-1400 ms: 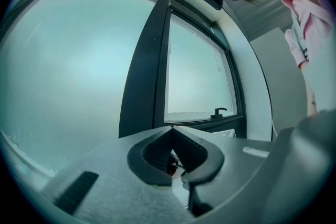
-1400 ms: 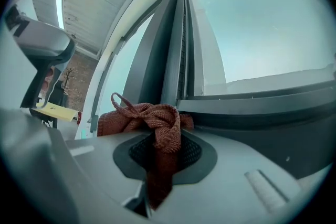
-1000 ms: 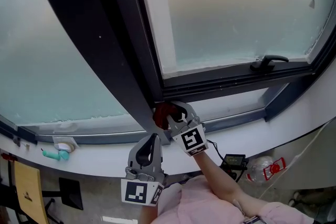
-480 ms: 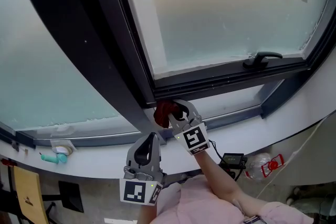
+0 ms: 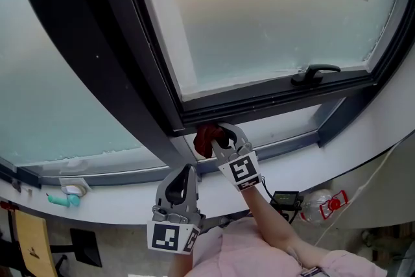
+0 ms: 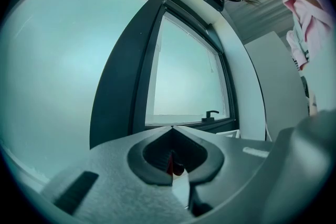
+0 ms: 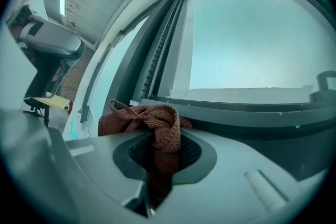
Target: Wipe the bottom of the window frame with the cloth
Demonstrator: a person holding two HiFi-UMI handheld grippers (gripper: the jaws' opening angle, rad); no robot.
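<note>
Red-brown woven cloth is pinched in the right gripper, jaws clamped narrow on a fold with the rest bunched ahead of the tips. It sits at the 9 o'clock end of the dark metal bottom rail of the window frame, just beside the wide dark mullion; real contact with the rail can't be confirmed. Over the last second the cloth has crept out of the corner toward 3 o'clock, closing a little on the black lever window handle. So I'd say the stroke has only just started and most of the rail is still unwiped. Left gripper sits at 6 o'clock of the cloth, jaws together on nothing, idle. Writing: none legible, just square black-and-white markers on both gripper cubes. The red label on the clear plastic bottle at 4 o'clock is too small to read.
</note>
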